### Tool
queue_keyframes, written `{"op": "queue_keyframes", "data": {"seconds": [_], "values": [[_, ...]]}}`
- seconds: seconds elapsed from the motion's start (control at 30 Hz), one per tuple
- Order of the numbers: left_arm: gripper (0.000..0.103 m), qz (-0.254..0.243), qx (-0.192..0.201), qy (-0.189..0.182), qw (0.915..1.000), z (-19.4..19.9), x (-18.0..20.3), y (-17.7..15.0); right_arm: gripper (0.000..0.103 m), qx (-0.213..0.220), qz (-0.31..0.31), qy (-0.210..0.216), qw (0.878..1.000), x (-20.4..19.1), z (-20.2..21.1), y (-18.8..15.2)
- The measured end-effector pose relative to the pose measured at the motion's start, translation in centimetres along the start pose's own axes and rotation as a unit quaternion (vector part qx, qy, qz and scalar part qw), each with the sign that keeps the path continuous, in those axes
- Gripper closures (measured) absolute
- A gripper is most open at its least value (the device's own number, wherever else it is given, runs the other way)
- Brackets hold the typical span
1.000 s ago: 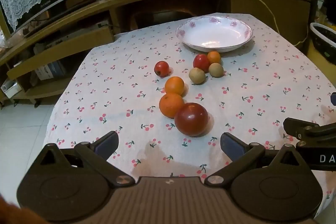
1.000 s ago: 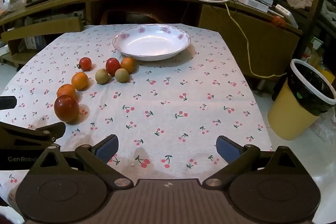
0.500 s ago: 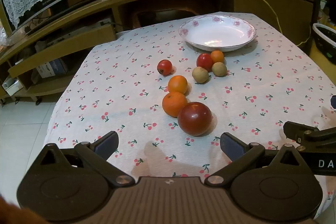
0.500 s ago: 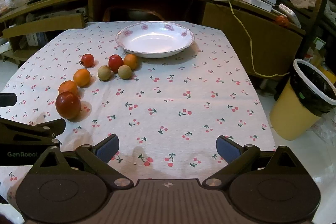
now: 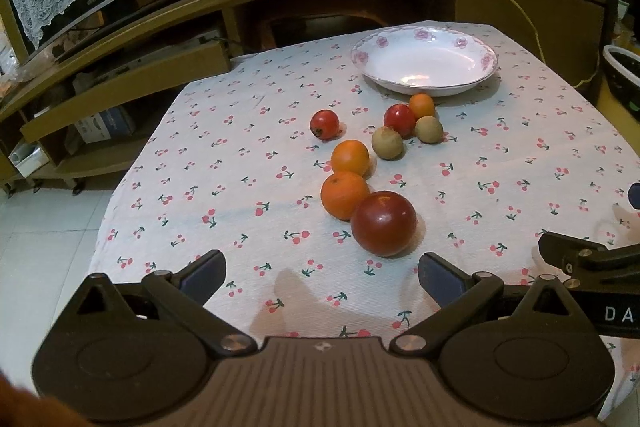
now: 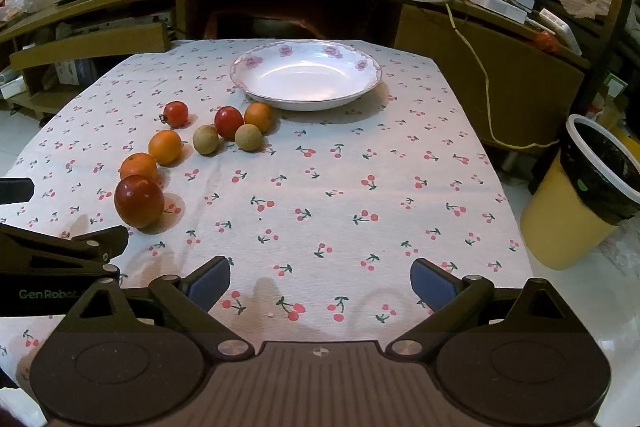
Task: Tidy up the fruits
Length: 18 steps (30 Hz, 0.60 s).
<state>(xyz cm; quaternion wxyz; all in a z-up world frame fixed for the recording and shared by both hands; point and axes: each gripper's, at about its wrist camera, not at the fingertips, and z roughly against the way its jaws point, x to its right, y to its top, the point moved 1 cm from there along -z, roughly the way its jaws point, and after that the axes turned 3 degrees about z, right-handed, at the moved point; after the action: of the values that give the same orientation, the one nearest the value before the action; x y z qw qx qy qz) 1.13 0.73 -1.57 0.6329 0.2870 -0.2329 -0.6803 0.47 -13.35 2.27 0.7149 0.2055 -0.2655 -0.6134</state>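
— Eight fruits point(image 5: 384, 223) loose on the worktop point(image 5: 224, 163), centre of frame; none yet in the white plate point(image 5: 424, 61) at upper right.

— Counted: four red, two orange, two brownish?

— Three orange, three red, two brown. Left tool point(image 5: 320, 273) and right tool point(image 6: 320, 277) both wide, empty.

— Risk?

— Touching neighbours; could roll off if nudged.

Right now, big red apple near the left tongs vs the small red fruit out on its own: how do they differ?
Size: the big red apple is clearly larger than the small red fruit.
Position: the apple lies closest to the left tongs; the small fruit sits farther back.
Contact: the apple appears to touch an orange; the small fruit stands alone.
Shared: both red, round, glossy, resting on the tablecloth, outside the plate.
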Motion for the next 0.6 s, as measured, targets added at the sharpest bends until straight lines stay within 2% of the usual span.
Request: {"op": "queue_keyframes", "data": {"seconds": [0.6], "values": [[0.000,-0.005,0.005,0.002,1.0000,-0.25,-0.53,-0.06,0.012,-0.006,0.012,0.015,1.000,-0.62,-0.29,0.23]]}}
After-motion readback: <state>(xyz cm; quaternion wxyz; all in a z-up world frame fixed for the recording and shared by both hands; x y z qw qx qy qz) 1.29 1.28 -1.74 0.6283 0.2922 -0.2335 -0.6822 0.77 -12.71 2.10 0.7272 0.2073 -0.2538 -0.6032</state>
